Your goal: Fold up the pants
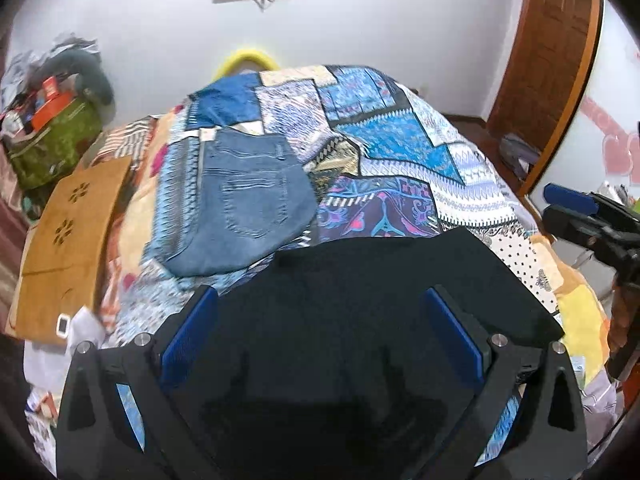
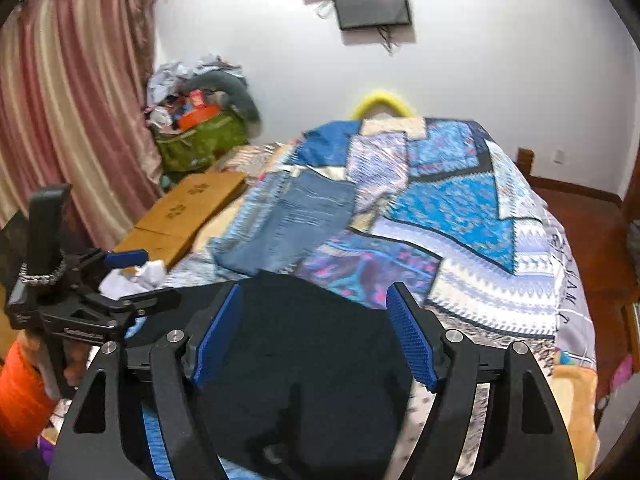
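Black pants (image 1: 384,292) lie folded flat on the near end of the patchwork bed cover (image 1: 400,140); they also show in the right wrist view (image 2: 304,344). My left gripper (image 1: 322,300) is open above them, its blue pads (image 1: 192,332) wide apart, holding nothing. My right gripper (image 2: 314,300) is open above the same pants, blue pads (image 2: 412,336) apart and empty. Each gripper shows at the edge of the other's view: the right (image 1: 576,208), the left (image 2: 132,276). Folded blue jeans (image 1: 248,200) lie further up the bed, also in the right wrist view (image 2: 292,220).
A brown cardboard box (image 1: 68,240) lies along the bed's left side, with a green bag (image 1: 52,140) of clutter behind it. White cloth or paper (image 2: 132,276) sits at the near left. A curtain (image 2: 60,100) hangs left; a wooden door (image 1: 548,60) stands right.
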The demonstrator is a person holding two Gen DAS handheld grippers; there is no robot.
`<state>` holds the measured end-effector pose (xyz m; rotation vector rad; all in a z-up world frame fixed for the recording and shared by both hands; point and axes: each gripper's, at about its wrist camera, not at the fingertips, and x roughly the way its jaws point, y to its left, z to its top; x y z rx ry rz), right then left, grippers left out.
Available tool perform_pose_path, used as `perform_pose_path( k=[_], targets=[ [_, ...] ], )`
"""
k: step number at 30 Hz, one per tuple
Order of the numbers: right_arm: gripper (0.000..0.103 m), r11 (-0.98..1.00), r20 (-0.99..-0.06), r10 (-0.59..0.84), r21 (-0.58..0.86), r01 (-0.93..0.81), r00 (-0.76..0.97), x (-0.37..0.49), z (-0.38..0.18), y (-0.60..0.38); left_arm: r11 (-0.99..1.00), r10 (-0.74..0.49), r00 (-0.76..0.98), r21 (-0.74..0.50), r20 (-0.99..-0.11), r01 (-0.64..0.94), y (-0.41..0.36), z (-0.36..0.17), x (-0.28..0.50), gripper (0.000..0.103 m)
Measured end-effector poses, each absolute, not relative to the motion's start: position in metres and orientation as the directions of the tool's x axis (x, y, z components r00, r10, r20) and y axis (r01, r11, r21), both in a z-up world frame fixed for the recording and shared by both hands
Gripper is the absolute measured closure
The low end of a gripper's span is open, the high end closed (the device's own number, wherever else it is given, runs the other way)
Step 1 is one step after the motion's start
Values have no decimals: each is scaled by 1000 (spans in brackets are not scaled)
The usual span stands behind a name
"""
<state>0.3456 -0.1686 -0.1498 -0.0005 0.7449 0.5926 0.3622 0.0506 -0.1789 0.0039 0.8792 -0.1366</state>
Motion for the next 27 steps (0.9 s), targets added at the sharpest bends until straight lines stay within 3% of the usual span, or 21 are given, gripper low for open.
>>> perform_pose_path(
  k=[10, 13, 21, 27],
  targets=[
    [32, 835, -808, 448, 224, -503, 384, 391, -240, -163, 976, -95, 469, 9, -878, 215, 7, -240, 414, 0],
    [43, 831, -841, 403, 170, -530, 362, 382, -255, -167, 967, -52, 427, 60, -903, 247, 2, -260, 412, 0],
    [47, 838, -835, 404, 174, -517, 374, 357, -257, -189, 973, -66, 426, 37, -902, 228, 16, -264, 392, 0],
    [47, 851, -844, 387, 174, -495, 370, 338, -255, -199, 971, -27, 469, 89, -883, 222, 16, -257, 362, 0]
  ],
)
